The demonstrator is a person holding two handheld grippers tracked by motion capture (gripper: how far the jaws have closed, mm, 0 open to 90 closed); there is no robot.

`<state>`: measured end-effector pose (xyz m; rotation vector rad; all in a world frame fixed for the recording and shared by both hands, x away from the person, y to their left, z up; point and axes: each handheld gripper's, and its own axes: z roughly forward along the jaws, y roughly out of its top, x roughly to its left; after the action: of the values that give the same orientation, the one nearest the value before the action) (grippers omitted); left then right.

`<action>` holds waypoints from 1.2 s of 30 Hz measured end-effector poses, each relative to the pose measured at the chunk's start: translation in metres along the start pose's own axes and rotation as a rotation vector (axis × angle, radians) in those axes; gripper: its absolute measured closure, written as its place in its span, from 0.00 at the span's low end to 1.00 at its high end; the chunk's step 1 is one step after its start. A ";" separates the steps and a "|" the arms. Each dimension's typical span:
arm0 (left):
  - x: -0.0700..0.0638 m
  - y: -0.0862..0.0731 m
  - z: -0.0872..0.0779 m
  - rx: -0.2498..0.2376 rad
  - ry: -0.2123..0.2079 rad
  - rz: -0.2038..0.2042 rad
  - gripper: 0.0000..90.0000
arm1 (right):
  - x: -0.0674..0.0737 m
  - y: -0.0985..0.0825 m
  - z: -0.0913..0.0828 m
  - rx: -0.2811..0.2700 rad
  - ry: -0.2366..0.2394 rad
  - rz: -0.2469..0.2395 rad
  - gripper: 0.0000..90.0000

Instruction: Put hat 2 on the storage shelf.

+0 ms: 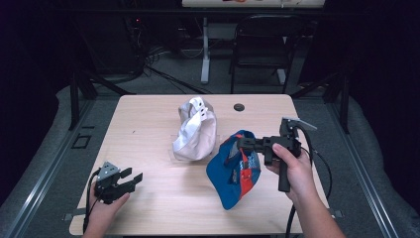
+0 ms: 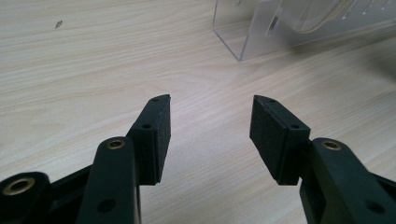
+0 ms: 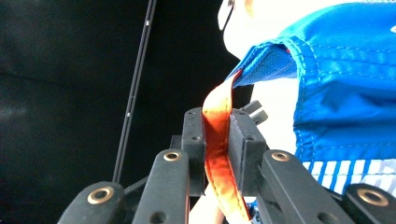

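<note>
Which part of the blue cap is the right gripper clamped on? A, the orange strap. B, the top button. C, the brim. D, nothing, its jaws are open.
A: in the right gripper view the right gripper has its jaws shut on the orange strap that runs out from the blue cap; the high view shows the cap hanging from that gripper over the table.
</note>
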<state>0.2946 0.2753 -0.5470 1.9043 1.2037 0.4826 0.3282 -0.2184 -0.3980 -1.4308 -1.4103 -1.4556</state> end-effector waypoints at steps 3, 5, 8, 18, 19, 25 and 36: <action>0.000 0.000 0.000 0.001 0.001 0.002 0.54 | 0.006 0.003 -0.009 -0.017 -0.025 -0.008 0.86; -0.001 0.000 0.001 -0.004 -0.001 0.001 0.54 | 0.010 0.006 -0.015 -0.033 -0.036 -0.011 0.86; -0.001 0.000 0.001 0.001 0.001 0.002 0.54 | 0.012 0.010 -0.019 -0.050 -0.040 -0.007 0.86; 0.000 0.000 0.000 0.001 0.002 0.006 0.54 | 0.026 0.030 -0.033 -0.141 -0.057 0.004 0.86; 0.000 0.000 0.000 0.000 0.002 0.001 0.54 | 0.031 0.033 -0.035 -0.160 -0.062 -0.003 0.86; 0.000 0.000 0.000 0.003 0.001 0.005 0.54 | 0.040 0.044 -0.037 -0.194 -0.080 -0.002 0.86; 0.001 0.000 0.000 0.002 0.001 0.007 0.54 | 0.062 0.070 -0.039 -0.273 -0.106 -0.008 0.86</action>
<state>0.2953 0.2758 -0.5473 1.9107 1.1996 0.4861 0.3729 -0.2559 -0.3146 -1.6929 -1.3184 -1.6477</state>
